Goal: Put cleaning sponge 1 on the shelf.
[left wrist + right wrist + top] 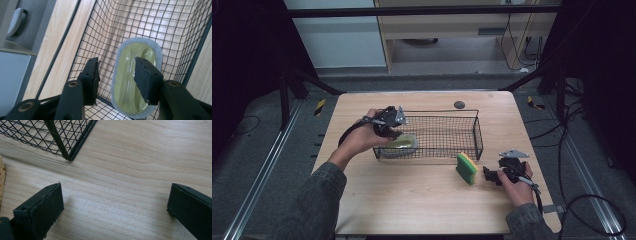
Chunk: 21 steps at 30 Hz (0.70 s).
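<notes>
On the wooden table (422, 200), a black wire basket (447, 116) stands toward the far edge, roughly midway between the left and right edges. Its left end holds a yellow sponge with a grey rim (135, 75), wrapped in clear film and lying flat on the mesh floor. A second sponge (466, 168), green and yellow, stands on edge on the bare table just off the basket's near right corner.

Above the wrapped sponge hangs the left gripper (117, 77), its jaws part-way apart with nothing between the pads; the sponge lies loose beneath them. Near the table's right edge, the right gripper (492, 176) sits low, jaws spread wide over bare wood, just beside the green and yellow sponge and apart from it.

Judging from this, the main risk sits with the left hand: one jaw is close to the basket's side wall, so a sideways pull could snag the wire and drag the light basket. On the right, a careless approach could tip the upright sponge flat or push it away, since it is balanced on a narrow edge.
</notes>
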{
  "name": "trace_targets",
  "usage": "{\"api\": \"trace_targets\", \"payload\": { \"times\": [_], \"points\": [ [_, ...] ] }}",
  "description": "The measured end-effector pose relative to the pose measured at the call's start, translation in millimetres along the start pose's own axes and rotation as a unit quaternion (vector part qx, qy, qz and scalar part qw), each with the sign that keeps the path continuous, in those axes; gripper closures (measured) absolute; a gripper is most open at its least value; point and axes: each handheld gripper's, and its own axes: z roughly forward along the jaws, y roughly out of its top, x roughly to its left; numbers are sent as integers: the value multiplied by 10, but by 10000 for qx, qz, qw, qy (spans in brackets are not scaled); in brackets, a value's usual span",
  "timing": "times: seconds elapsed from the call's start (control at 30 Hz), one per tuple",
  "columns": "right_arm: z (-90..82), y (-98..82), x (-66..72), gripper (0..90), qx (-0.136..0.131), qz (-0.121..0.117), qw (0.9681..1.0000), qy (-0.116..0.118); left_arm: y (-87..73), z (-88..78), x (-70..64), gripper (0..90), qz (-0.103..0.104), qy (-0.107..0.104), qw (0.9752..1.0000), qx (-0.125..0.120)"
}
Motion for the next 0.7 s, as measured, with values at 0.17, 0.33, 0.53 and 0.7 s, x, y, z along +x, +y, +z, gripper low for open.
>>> {"api": "trace_targets", "payload": {
  "times": [0.17, 0.33, 0.53, 0.7],
  "points": [
    [0, 0, 0, 7, 1, -1, 10000, 0, -17, -70, -10, 248, -525, 204, 9982, -219],
    [0, 0, 0, 7, 1, 0, 10000, 0, -102, -194, -62, 91, -885, 217, 9947, -466],
    [0, 0, 0, 7, 1, 1, 10000, 2, -298, -364, -122, 52, -1459, 283, 9844, -941],
    [0, 0, 0, 7, 1, 2, 10000, 2, -511, -458, -200, 50, -1865, 401, 9744, -1190]
  ]
}}
